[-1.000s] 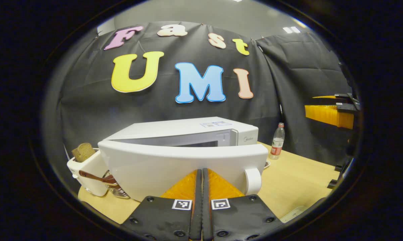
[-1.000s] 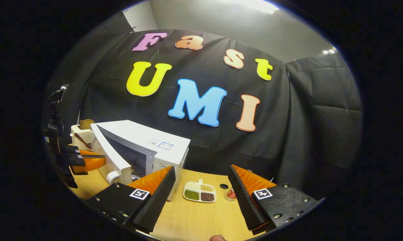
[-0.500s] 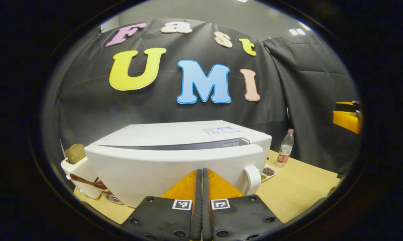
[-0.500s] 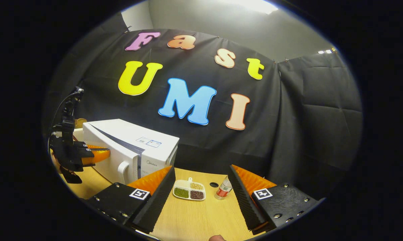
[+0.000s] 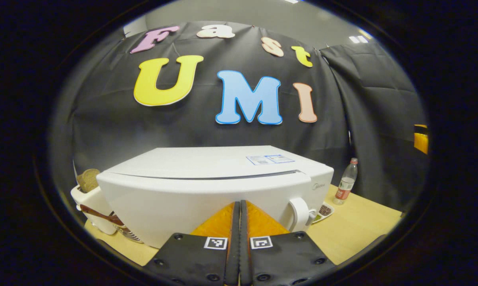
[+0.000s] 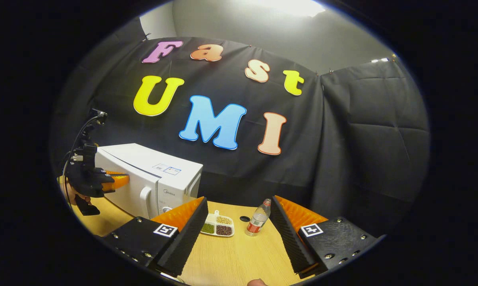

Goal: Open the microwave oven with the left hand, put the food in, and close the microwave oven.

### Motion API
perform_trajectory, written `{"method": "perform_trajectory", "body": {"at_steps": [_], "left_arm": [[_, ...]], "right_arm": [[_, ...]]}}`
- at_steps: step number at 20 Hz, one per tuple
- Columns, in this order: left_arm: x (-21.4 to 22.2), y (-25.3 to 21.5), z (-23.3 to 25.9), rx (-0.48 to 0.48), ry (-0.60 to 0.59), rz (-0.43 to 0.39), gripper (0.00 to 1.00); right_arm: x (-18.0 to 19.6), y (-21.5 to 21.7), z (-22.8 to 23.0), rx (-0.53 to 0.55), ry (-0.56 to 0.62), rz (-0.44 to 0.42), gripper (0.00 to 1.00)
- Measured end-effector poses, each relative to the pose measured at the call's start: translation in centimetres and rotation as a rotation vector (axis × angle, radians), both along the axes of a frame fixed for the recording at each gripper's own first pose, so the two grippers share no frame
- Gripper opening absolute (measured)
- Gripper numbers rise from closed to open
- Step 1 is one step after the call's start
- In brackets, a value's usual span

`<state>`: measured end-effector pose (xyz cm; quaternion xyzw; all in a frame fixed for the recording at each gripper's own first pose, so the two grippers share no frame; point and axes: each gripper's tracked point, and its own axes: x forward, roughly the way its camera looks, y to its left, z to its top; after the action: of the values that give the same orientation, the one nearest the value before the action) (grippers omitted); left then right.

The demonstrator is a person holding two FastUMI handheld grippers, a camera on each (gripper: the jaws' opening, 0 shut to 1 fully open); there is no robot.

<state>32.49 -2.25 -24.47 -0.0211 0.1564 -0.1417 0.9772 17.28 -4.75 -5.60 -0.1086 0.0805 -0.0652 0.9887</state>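
On the wooden table (image 6: 239,258), against the black booth cloth: white microwave oven (image 5: 207,174), largest item, door (image 5: 191,202) flush or nearly so with the body, thin seam along its top edge, round handle (image 5: 300,212) at its right end. Left gripper (image 5: 239,206) clenched on nothing, fingers pressed together, tips against the door face; seen from the right gripper view as well (image 6: 116,180), flat on the door. Right gripper (image 6: 239,216) released, fingers spread wide, empty, hovering over the table well apart from the oven. White toaster (image 5: 90,200) with a bread slice, just beside the oven's far side. Clear water bottle (image 6: 257,220) with a red label, upright. Small divided dish (image 6: 217,227) of green, tan and dark beans, beside the oven and outside it. Food inside the oven: cannot be told with the door shut. Judged stage: closing push at or near its end, latch not confirmed. Writing: small grey brand mark on the oven's front panel (image 6: 168,193) and a blue-edged sticker (image 5: 270,159) on top, both too small to read.
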Motion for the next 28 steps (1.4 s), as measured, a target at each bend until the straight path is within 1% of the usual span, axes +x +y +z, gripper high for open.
{"method": "perform_trajectory", "body": {"at_steps": [3,4,5,6,8,9,11,16,22,28], "left_arm": [[0.5,-0.2,0.2,0.027,-0.011,0.002,0.07],[1.1,0.1,-0.3,0.054,0.014,0.016,0.06],[0.5,-0.2,-0.5,0.044,0.026,0.019,0.07],[0.8,-0.4,0.4,0.053,0.004,0.029,0.07],[0.5,-0.1,1.3,0.104,-0.011,0.053,0.07],[-0.1,-0.4,2.2,0.092,-0.024,0.054,0.07],[-1.8,-1.0,4.1,0.062,-0.041,0.063,0.07],[-7.5,-1.6,8.9,0.049,-0.092,0.100,0.07],[-14.7,-2.0,14.9,0.049,-0.166,0.164,0.07],[-20.3,-1.7,19.1,0.034,-0.198,0.199,0.07]], "right_arm": [[-1.1,-0.8,0.2,0.018,-0.007,-0.003,0.97],[-1.5,-1.0,0.3,0.024,-0.013,0.001,0.97],[-1.8,-1.1,0.5,0.025,-0.016,0.007,0.97],[-2.1,-1.2,0.6,0.028,-0.020,0.013,0.97],[-2.7,-1.2,0.7,0.047,-0.026,0.030,0.97],[-3.0,-1.1,0.7,0.056,-0.028,0.038,0.97],[-3.7,-1.0,1.1,0.075,-0.034,0.055,0.97],[-5.7,-0.6,2.0,0.110,-0.056,0.119,0.97],[-8.5,-0.6,2.7,0.160,-0.073,0.202,0.97],[-10.6,-0.5,4.0,0.174,-0.109,0.219,0.97]]}}
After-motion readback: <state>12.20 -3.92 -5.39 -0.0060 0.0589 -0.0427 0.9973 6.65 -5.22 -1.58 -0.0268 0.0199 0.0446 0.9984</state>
